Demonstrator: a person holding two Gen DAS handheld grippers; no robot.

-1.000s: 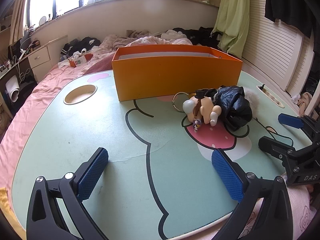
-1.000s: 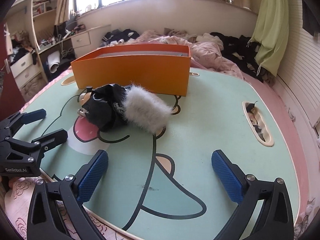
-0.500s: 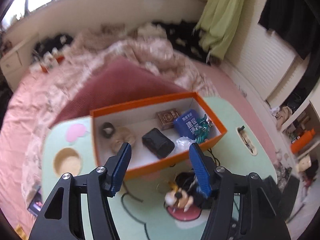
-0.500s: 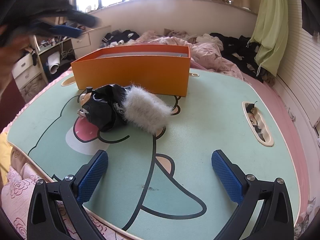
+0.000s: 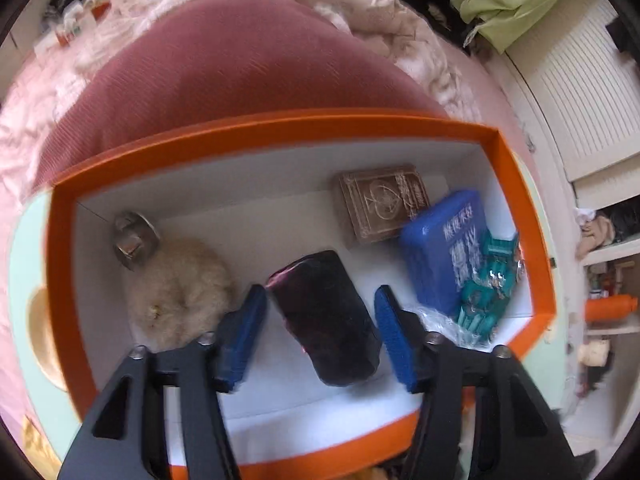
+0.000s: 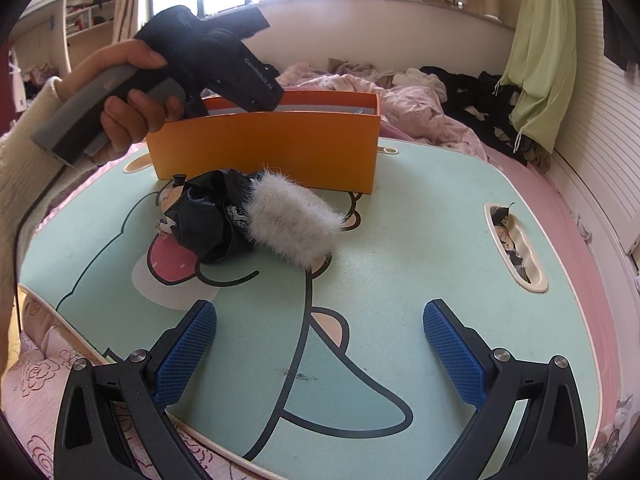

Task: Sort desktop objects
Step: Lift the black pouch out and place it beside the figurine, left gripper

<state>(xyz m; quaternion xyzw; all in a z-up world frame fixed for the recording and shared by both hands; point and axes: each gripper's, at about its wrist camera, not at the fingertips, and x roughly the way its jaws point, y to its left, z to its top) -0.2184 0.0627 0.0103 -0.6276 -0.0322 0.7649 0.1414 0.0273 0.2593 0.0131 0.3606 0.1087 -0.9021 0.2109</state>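
Left gripper [image 5: 320, 332] pointed steeply down into open orange cardboard box [image 5: 280, 128] with white lining. Jaws about half open, just been closing; dark glossy rectangular case [image 5: 324, 316] sits between the blue pads, gap visible on both sides, not gripped. View slightly motion-blurred.

Inside box, left to right: tan fluffy pompom [image 5: 176, 284] with silver metal clasp [image 5: 132, 236] at left wall; dark case mid-floor; brown card-deck box [image 5: 380, 204] near back wall; blue booklet with white characters [image 5: 444, 252] tilted against right side; teal patterned packet in clear wrap [image 5: 488, 284] leaning on the booklet at right wall.

From right wrist view: left gripper [image 6: 248, 80] held by a hand [image 6: 132, 96] in cream knit sleeve, over box's left end, tips hidden behind box front wall [image 6: 264, 148].

Right gripper [image 6: 320, 348] low over near edge of mint-green cartoon-print worktop [image 6: 420, 240]. Jaws wide open, empty, nothing between the pads.

On worktop in front of box: crumpled black glossy bundle [image 6: 208, 220] touching white furry roll [image 6: 292, 224] on its right; small figure keychain [image 6: 168, 220] partly hidden at bundle's left. Oval recessed tray [image 6: 532, 280] at worktop's right edge holding small dark bits, too small to identify.

Worktop sits on bed with pink floral bedding [image 6: 420, 108].
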